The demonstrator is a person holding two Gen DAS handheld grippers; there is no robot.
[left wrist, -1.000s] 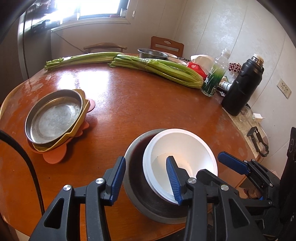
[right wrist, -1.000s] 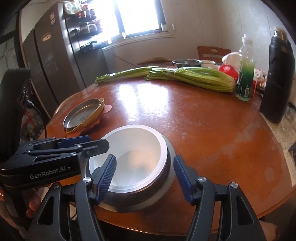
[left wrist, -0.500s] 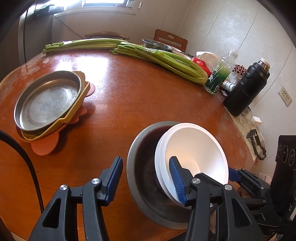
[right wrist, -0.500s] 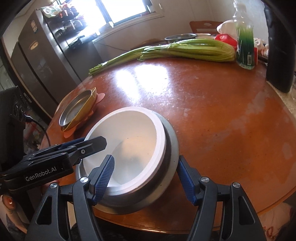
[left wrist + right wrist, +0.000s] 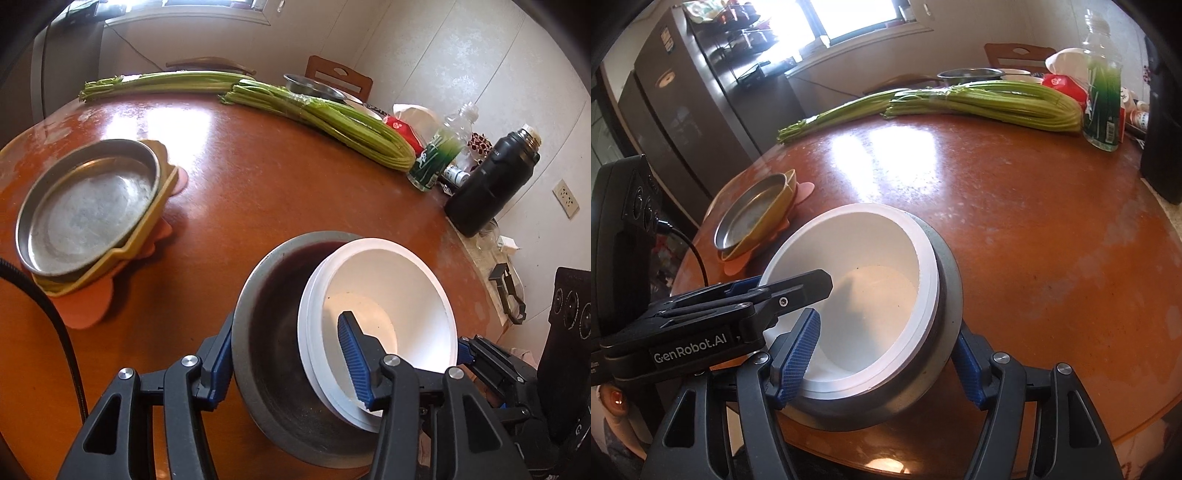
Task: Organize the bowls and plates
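A white bowl (image 5: 384, 291) sits tilted inside a grey metal bowl (image 5: 273, 295) at the near edge of the round wooden table (image 5: 258, 177). My left gripper (image 5: 288, 354) is open, one finger outside the grey bowl's left wall, the other inside the white bowl. My right gripper (image 5: 879, 354) is open and straddles both bowls (image 5: 857, 288) from the other side. A metal plate (image 5: 88, 203) lies on a yellow plate and an orange mat at the left; the stack also shows in the right wrist view (image 5: 757, 214).
Celery bunches (image 5: 325, 118) lie across the far side. A green bottle (image 5: 439, 155), a black flask (image 5: 491, 184), a red packet and a metal bowl (image 5: 314, 85) stand at the back right. A fridge (image 5: 683, 103) stands left of the table.
Both grippers have moved forward around the two bowls. The white bowl has tipped and slid toward the right side of the grey bowl.
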